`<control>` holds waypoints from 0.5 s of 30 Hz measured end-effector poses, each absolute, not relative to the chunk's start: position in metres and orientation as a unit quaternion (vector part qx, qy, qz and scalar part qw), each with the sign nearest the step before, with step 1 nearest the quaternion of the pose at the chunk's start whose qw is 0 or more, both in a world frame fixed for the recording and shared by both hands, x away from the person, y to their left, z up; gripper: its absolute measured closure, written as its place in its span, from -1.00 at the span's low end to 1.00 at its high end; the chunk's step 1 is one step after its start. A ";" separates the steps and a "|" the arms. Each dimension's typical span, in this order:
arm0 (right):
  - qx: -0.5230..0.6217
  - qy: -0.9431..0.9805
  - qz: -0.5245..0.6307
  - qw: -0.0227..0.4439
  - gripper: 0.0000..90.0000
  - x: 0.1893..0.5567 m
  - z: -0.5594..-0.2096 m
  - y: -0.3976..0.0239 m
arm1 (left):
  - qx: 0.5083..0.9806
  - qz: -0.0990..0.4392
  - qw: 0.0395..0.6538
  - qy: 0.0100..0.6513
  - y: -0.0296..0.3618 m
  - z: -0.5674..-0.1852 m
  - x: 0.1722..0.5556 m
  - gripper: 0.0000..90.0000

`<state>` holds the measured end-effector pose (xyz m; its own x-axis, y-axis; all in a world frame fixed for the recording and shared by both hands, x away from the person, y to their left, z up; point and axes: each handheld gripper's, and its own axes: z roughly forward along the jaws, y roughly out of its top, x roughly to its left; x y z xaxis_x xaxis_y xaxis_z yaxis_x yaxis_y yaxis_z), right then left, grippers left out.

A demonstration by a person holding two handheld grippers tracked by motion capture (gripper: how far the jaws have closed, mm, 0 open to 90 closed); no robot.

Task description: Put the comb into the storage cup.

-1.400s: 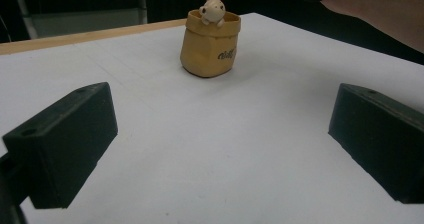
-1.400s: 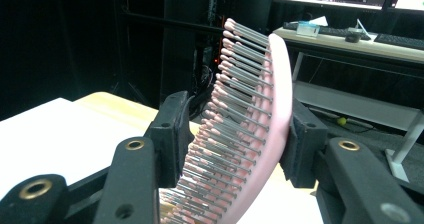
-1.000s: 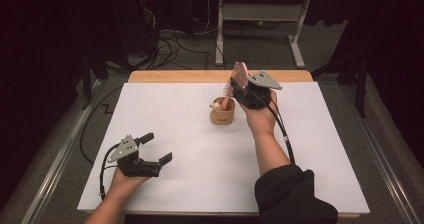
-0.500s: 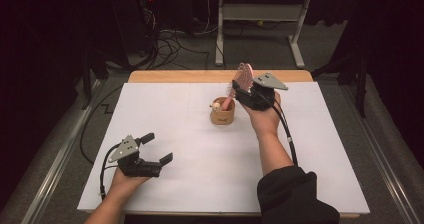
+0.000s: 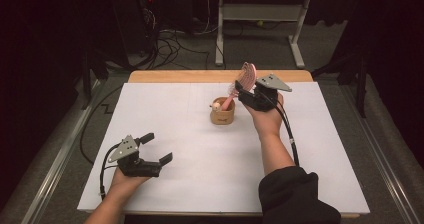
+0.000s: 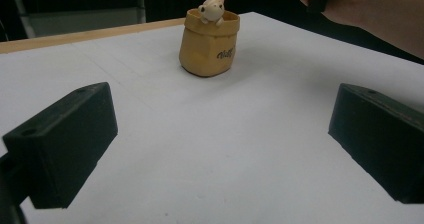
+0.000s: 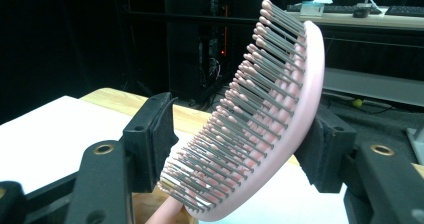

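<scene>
I see a white table top (image 5: 190,149) with a wooden edge (image 5: 180,76) at the far side, grey floor (image 5: 330,59) behind it, tangled cables (image 5: 170,46) there, a white metal frame (image 5: 260,14), dark surroundings.

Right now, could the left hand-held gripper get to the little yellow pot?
Probably yes. The left hand-held gripper is open, and bare white table lies between it and the yellow pot.

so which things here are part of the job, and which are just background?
In the job:
pink plastic hairbrush
small tan sack-shaped holder
right gripper, jaws just opening around the brush

Background:
left gripper, open, idle
white table cover
floor cables
</scene>
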<state>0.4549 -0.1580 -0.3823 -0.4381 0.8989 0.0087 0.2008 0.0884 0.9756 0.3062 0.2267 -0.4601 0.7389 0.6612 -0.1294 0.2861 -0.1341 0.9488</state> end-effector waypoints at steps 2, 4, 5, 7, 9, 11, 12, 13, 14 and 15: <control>0.417 0.661 0.532 0.327 -0.15 0.455 -0.383 -0.160 | 0.734 0.163 0.574 0.322 0.227 -0.460 0.306 -1.00; 0.419 0.659 0.534 0.324 -0.15 0.455 -0.384 -0.162 | 0.733 0.163 0.576 0.323 0.227 -0.460 0.306 -1.00; 0.420 0.658 0.535 0.324 -0.15 0.456 -0.384 -0.163 | 0.733 0.163 0.576 0.323 0.227 -0.460 0.306 -1.00; 0.422 0.657 0.534 0.325 -0.15 0.456 -0.386 -0.164 | 0.733 0.163 0.576 0.323 0.227 -0.460 0.306 -1.00; 0.426 0.653 0.536 0.323 -0.15 0.457 -0.387 -0.166 | 0.733 0.163 0.576 0.323 0.227 -0.460 0.306 -1.00; 0.429 0.651 0.539 0.319 -0.15 0.457 -0.388 -0.167 | 0.733 0.162 0.576 0.324 0.227 -0.460 0.306 -1.00; 0.429 0.651 0.538 0.322 -0.15 0.457 -0.388 -0.168 | 0.733 0.162 0.575 0.323 0.227 -0.460 0.306 -1.00; 0.430 0.651 0.536 0.322 -0.15 0.458 -0.389 -0.168 | 0.734 0.162 0.575 0.323 0.227 -0.460 0.306 -1.00; 0.430 0.651 0.537 0.322 -0.15 0.458 -0.389 -0.168 | 0.734 0.163 0.575 0.323 0.227 -0.460 0.306 -1.00; 0.430 0.651 0.537 0.321 -0.15 0.458 -0.389 -0.169 | 0.734 0.163 0.575 0.323 0.227 -0.460 0.306 -1.00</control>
